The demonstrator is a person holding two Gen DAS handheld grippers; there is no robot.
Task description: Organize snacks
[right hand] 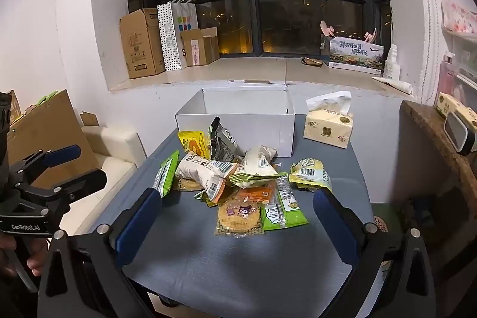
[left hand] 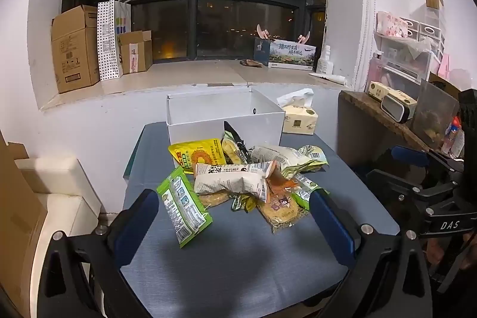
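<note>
Crinkly snack packets (right hand: 238,181) heaped before white box (right hand: 235,121) (rectangular, open-topped); both tongs (left hand: 234,216) (right hand: 237,221) agape.

A grey-blue table (right hand: 238,258) fills the lower centre of both views, carrying a heap of snack packets before a plain white box (right hand: 253,124). At the heap's upper left lies a yellow packet (left hand: 198,155) printed with an orange ring; at its left edge, a lime-green packet (left hand: 183,206) with white and blue lettering. A white packet (left hand: 229,178) with black print and barcode crosses the middle. Nearest the right wrist camera sits a clear packet (right hand: 238,216) showing golden contents and a purple cartoon figure. A cream tissue pack (right hand: 328,128) stands at centre right. At upper left, a white bag (right hand: 176,33) bears black polka dots and coloured squares beside brown cardboard boxes (right hand: 140,43). Both grippers' pads (right hand: 137,225) are dark blue on black frames.
</note>
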